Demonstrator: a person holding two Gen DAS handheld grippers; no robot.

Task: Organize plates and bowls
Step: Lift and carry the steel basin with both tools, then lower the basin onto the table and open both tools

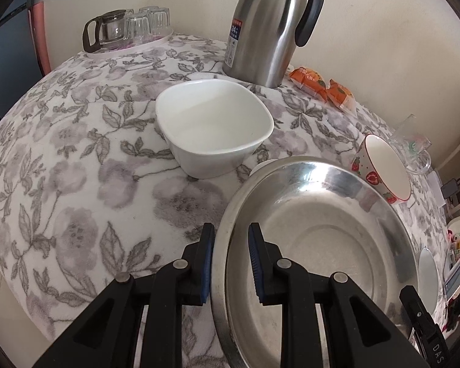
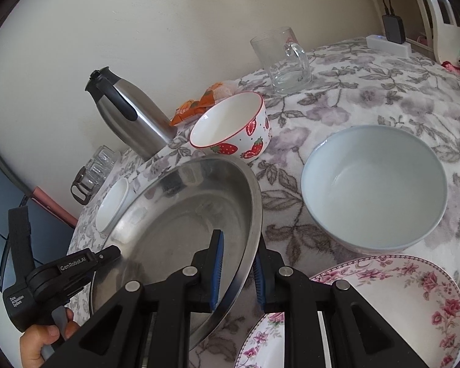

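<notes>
A wide steel dish (image 1: 316,239) is held between both grippers above the flowered table. My left gripper (image 1: 230,263) straddles its left rim, pads either side. My right gripper (image 2: 237,271) straddles its right rim in the right wrist view (image 2: 181,224). A square white bowl (image 1: 214,125) stands beyond the dish. A strawberry bowl (image 2: 230,125) sits behind it, also in the left wrist view (image 1: 383,168). A pale blue bowl (image 2: 374,184) stands to the right. Two floral plates (image 2: 398,300) lie at the near right.
A steel thermos jug (image 1: 270,24) stands at the back by the wall, orange snack packets (image 1: 322,87) beside it. A tray of glasses and a small teapot (image 1: 125,29) is at the far left. A glass mug (image 2: 280,59) stands far right.
</notes>
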